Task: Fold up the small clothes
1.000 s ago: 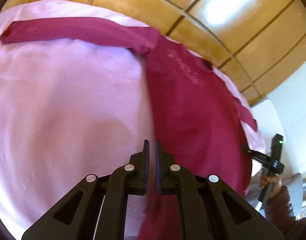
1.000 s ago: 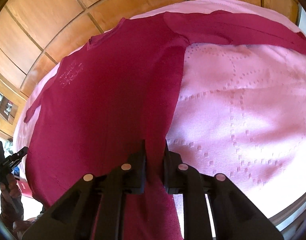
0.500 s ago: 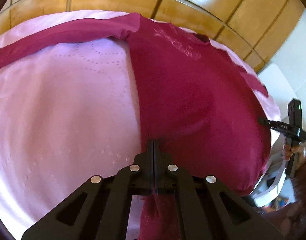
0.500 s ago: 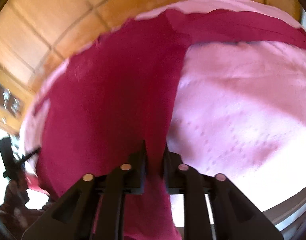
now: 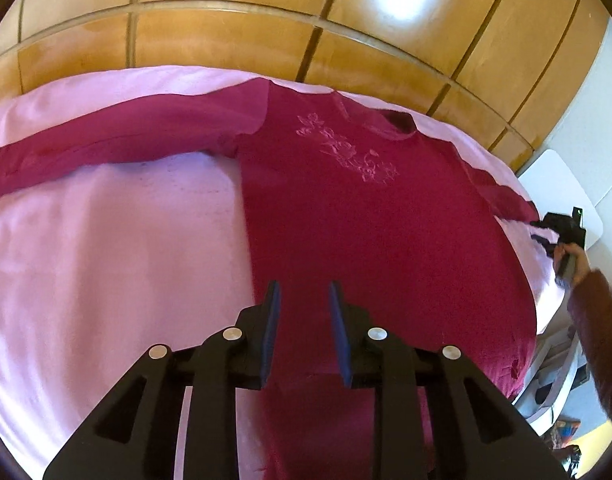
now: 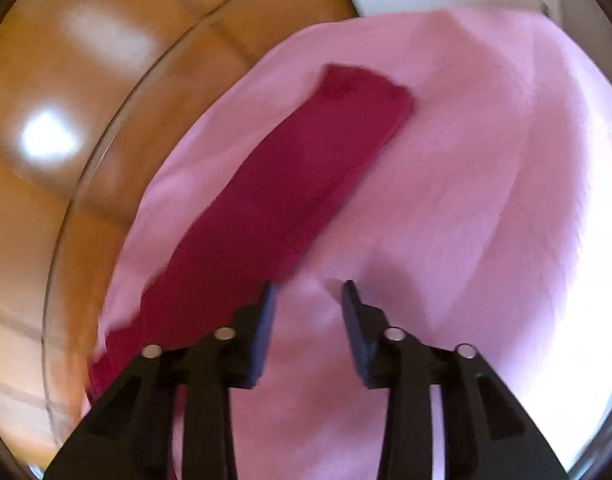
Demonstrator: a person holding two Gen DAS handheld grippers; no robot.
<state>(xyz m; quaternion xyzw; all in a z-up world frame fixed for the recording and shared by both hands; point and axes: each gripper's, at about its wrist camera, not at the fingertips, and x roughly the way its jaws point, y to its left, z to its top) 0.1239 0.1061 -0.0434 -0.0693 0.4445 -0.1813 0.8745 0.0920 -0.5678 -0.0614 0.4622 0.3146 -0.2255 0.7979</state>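
Note:
A dark red long-sleeved top (image 5: 345, 220) with a pale flower print lies flat, front up, on the pink bedspread (image 5: 106, 260). One sleeve (image 5: 106, 144) stretches to the left. My left gripper (image 5: 304, 300) is open and empty above the top's lower hem. My right gripper (image 6: 307, 300) is open and empty over the bedspread, just beside the other sleeve (image 6: 298, 184); this view is blurred. The right gripper also shows in the left wrist view (image 5: 561, 228) at the far right, held in a hand.
A wooden panelled wall (image 5: 266, 32) runs behind the bed. A white piece of furniture (image 5: 561, 184) stands at the bed's right edge. The bedspread (image 6: 465, 200) extends to the right of the sleeve.
Both grippers have let go of the top's hem and opened. The top now lies flat. The right gripper has swung over to the sleeve.

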